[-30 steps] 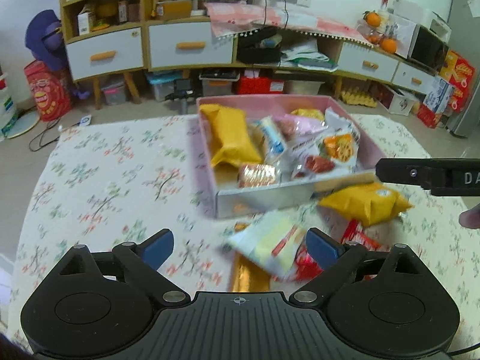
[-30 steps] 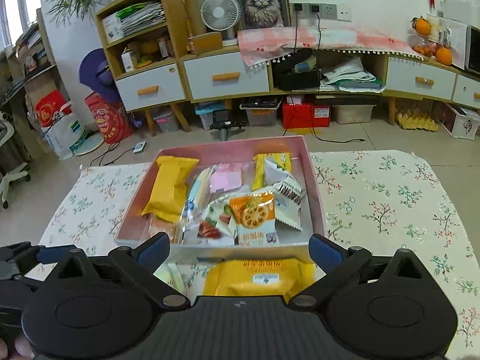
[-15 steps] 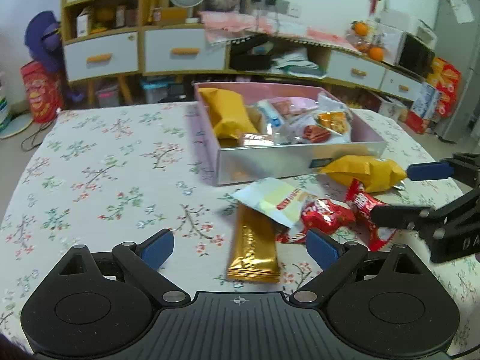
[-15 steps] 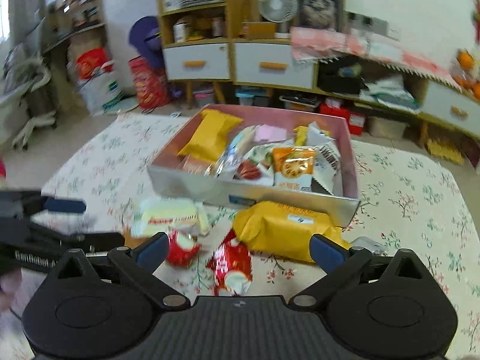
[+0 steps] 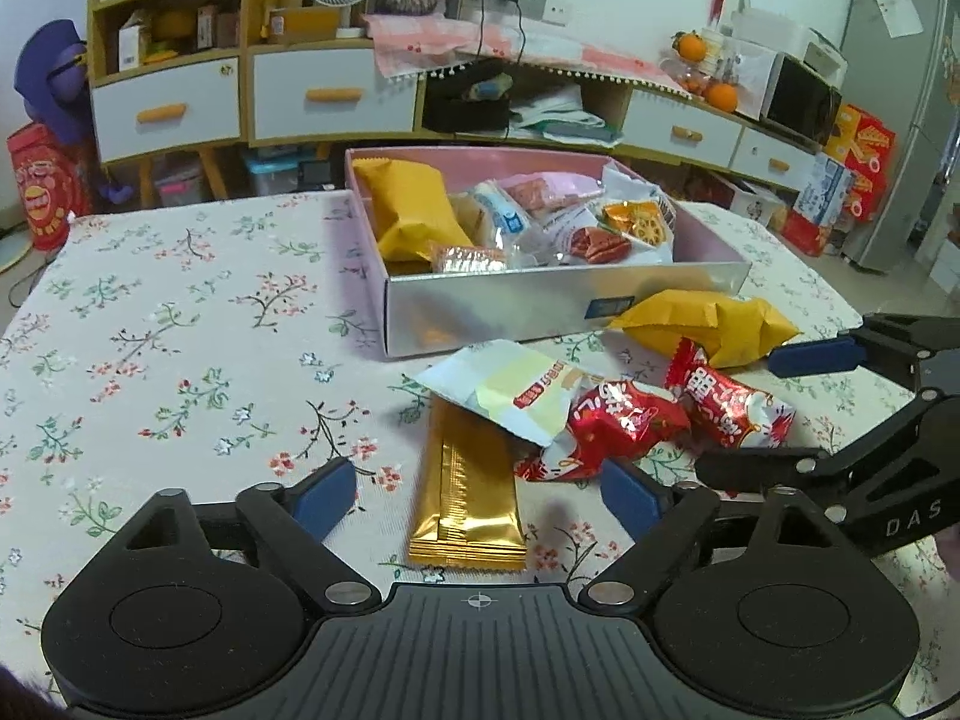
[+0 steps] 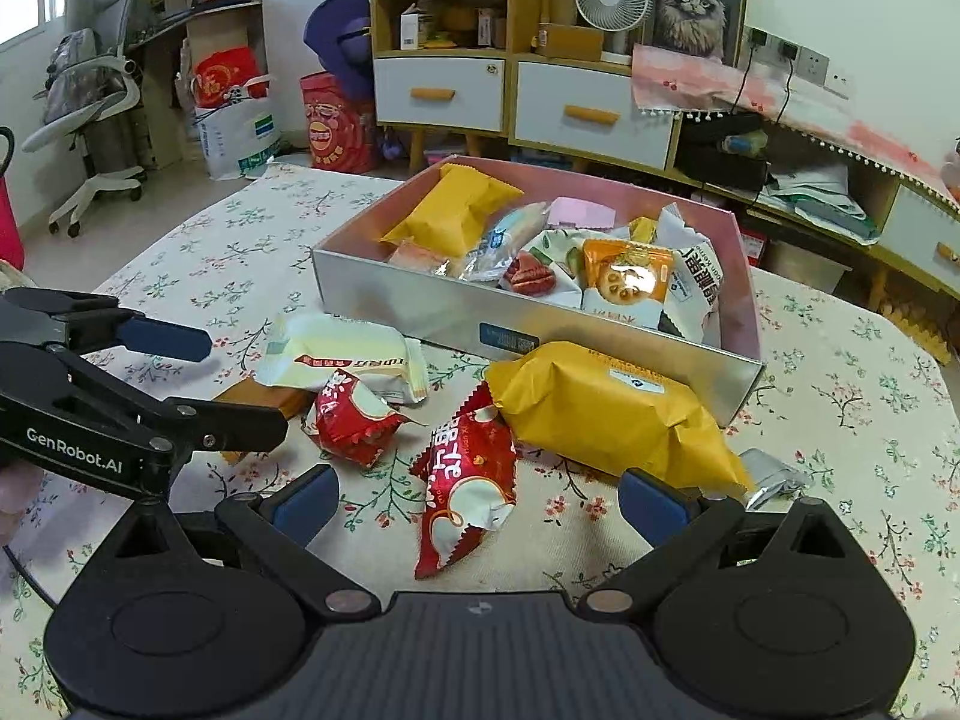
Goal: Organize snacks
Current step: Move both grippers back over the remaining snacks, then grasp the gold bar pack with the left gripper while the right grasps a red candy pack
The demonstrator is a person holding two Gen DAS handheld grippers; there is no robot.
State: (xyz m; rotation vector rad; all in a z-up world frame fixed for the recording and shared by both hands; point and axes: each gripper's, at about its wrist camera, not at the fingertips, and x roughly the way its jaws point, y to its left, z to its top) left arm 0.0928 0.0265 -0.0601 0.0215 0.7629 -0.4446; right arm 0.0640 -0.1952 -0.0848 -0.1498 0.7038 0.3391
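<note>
My left gripper (image 5: 477, 495) hangs low over the table with a gold bar packet (image 5: 468, 492) lying between its closing jaws; the pads do not touch it. My right gripper (image 6: 477, 505) stands open around a red packet (image 6: 468, 480). A second red packet (image 6: 351, 420), a white and pale yellow packet (image 6: 342, 354) and a big yellow packet (image 6: 600, 408) lie loose in front of the pink and silver box (image 6: 420, 306), which holds several snacks. In the left wrist view the right gripper (image 5: 738, 414) reaches in from the right.
The table wears a flowered cloth (image 5: 180, 330). A small silver wrapper (image 6: 768, 474) lies right of the yellow packet. Behind the table stand low cabinets with drawers (image 5: 300, 96), a fan (image 6: 612, 0) and an office chair (image 6: 90, 120).
Both grippers have sunk toward the loose snacks, which now sit close between the fingers. The right gripper's view has rolled and swung left. The left jaws have narrowed a little.
</note>
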